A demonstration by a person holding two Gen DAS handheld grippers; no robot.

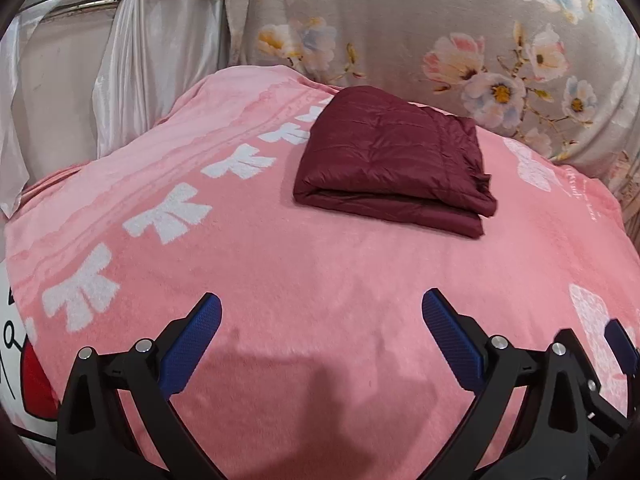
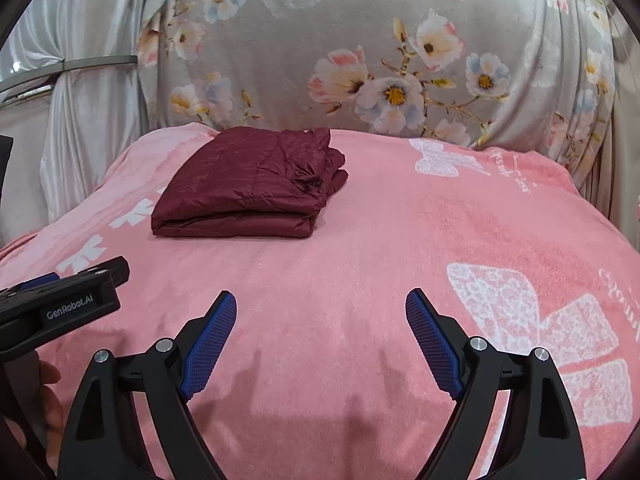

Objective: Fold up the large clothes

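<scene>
A dark maroon quilted garment (image 1: 394, 156) lies folded into a compact rectangle on the pink blanket (image 1: 320, 272), toward the far side of the bed. It also shows in the right wrist view (image 2: 248, 186), to the left of centre. My left gripper (image 1: 320, 312) is open and empty, well short of the garment, over the blanket. My right gripper (image 2: 320, 312) is open and empty too, near the front, with the garment ahead and to its left. The left gripper's body (image 2: 60, 304) shows at the left edge of the right wrist view.
The pink blanket (image 2: 400, 240) with white bow prints covers the bed. A grey floral cloth (image 1: 400, 20) hangs behind it. White satin curtains (image 1: 120, 72) stand at the back left. The bed drops away at the left and right edges.
</scene>
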